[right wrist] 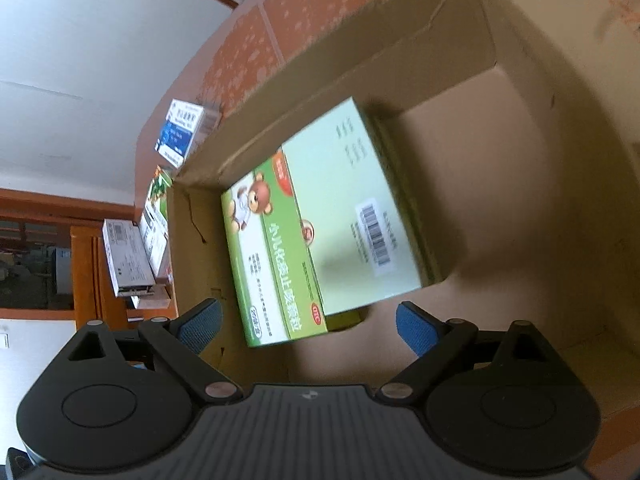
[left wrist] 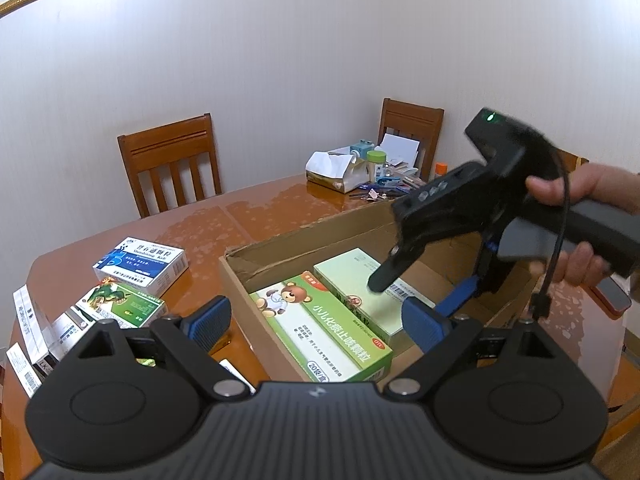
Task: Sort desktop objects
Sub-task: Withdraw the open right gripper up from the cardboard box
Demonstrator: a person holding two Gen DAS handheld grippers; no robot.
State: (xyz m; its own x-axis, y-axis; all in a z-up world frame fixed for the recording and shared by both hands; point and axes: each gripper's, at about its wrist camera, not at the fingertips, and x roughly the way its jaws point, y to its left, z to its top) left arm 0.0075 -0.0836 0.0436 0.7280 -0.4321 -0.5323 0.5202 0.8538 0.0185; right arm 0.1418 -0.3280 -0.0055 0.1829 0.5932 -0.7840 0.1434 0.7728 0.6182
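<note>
An open cardboard box [left wrist: 296, 238] [right wrist: 360, 68] stands on the brown table. Inside it lie a green medicine box with a bear [left wrist: 320, 328] [right wrist: 276, 256] and a pale green box [left wrist: 360, 276] [right wrist: 352, 200] that rests partly on it. My left gripper [left wrist: 316, 324] is open and empty, near the box's front left corner. A hand holds my right gripper [left wrist: 420, 288] [right wrist: 310, 326] tilted down over the box, open with nothing between its fingers. Left of the box on the table lie a blue and white box [left wrist: 140, 260] [right wrist: 180, 132], a green box [left wrist: 120, 304] and white boxes [left wrist: 32, 320].
Two wooden chairs [left wrist: 172, 164] [left wrist: 412, 124] stand at the table's far side. A tissue box [left wrist: 340, 172], jars and pens clutter the far right corner. A phone in an orange case [left wrist: 612, 298] lies right of the cardboard box.
</note>
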